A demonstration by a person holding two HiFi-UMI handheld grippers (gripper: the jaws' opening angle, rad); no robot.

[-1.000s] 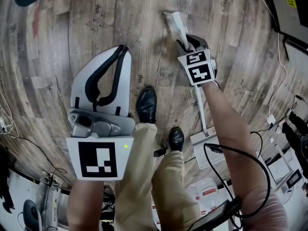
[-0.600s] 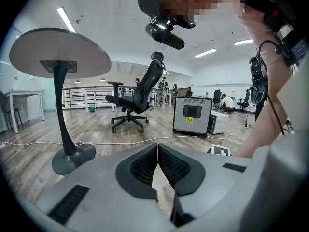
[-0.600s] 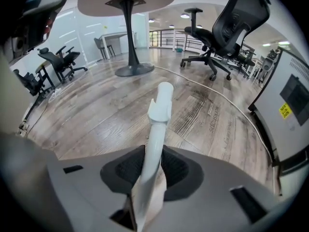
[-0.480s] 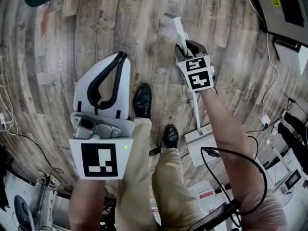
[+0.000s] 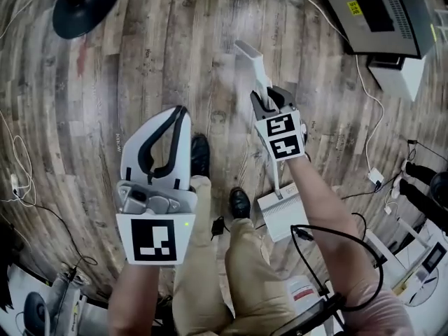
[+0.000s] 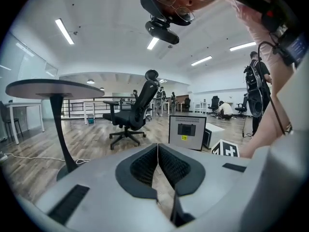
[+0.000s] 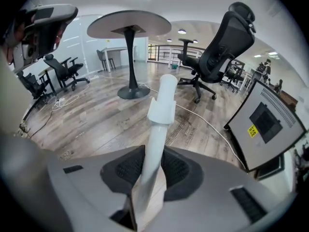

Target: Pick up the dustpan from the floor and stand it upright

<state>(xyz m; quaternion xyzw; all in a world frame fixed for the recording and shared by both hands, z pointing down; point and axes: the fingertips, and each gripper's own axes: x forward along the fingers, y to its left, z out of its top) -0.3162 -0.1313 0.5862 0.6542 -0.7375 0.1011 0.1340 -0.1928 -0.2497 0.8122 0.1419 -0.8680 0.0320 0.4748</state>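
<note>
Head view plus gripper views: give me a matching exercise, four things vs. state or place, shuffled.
Things:
1. left gripper
2. right gripper
3. table base
4. monitor

State or place:
A. shut on the white dustpan handle
B. shut, nothing between its jaws
C. top right corner of the head view
D. top left corner of the head view

Pairs: 1-B, 2-A, 3-D, 4-C
</note>
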